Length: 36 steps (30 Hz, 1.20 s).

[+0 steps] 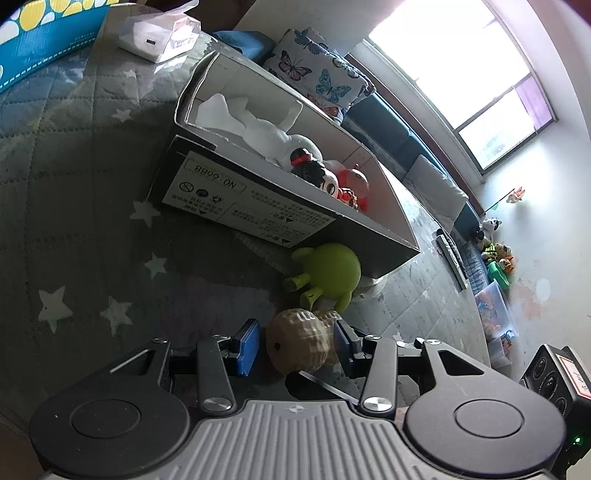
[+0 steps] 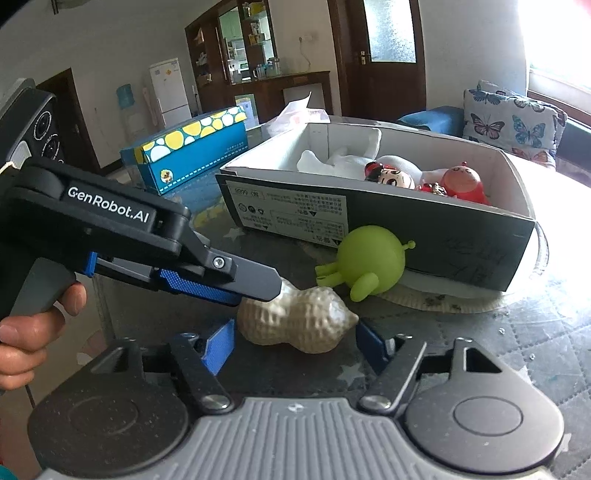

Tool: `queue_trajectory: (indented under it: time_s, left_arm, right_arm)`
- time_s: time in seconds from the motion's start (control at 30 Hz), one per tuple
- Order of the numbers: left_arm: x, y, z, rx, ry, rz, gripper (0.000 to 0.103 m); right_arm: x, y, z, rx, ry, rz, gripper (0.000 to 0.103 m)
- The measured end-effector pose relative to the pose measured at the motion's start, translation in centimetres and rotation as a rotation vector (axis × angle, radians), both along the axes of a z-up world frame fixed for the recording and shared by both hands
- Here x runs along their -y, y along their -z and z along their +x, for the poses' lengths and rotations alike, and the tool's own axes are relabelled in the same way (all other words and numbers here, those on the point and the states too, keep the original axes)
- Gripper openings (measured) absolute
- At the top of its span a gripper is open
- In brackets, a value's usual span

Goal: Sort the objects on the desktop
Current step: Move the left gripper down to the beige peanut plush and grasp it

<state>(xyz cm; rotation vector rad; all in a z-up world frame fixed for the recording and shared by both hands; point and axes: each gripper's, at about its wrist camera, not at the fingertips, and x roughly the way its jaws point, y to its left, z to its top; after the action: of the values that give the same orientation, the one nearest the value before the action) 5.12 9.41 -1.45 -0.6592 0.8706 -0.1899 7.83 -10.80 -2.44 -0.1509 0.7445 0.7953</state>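
Peanut toy | left gripper: "GenRobot.AI"; box: "NO.6688"

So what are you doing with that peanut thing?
A person is tidying toys off the table with a gripper in each hand. Both grippers are around the peanut toy: the left gripper and the right gripper each have it between their fingers, though a firm grip isn't clear. The green toy lies against the box, which already holds other toys.

Grey quilted star-print tabletop. On it: open shoebox, green toy against box wall, peanut-shaped toy, blue dotted box, white bagged item.
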Motion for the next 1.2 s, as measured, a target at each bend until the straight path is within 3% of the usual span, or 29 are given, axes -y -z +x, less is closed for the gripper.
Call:
queue_trajectory:
  time_s: [0.47,0.6,1.2]
  left_arm:
    - [-0.1,0.9,0.3,-0.031,0.0,-0.024,0.046]
    - [0.2,1.1,0.4,-0.037,0.016,-0.034,0.042]
    - [-0.1,0.9,0.7,-0.022,0.006,-0.031,0.04]
  right_arm:
    - [0.2,0.1,0.0,-0.001,0.0,0.002,0.071]
    - [0.3,0.0,0.1,-0.001,-0.001,0.004,0.071]
    - [0.1,0.4,0.4,-0.01,-0.002,0.008,0.069]
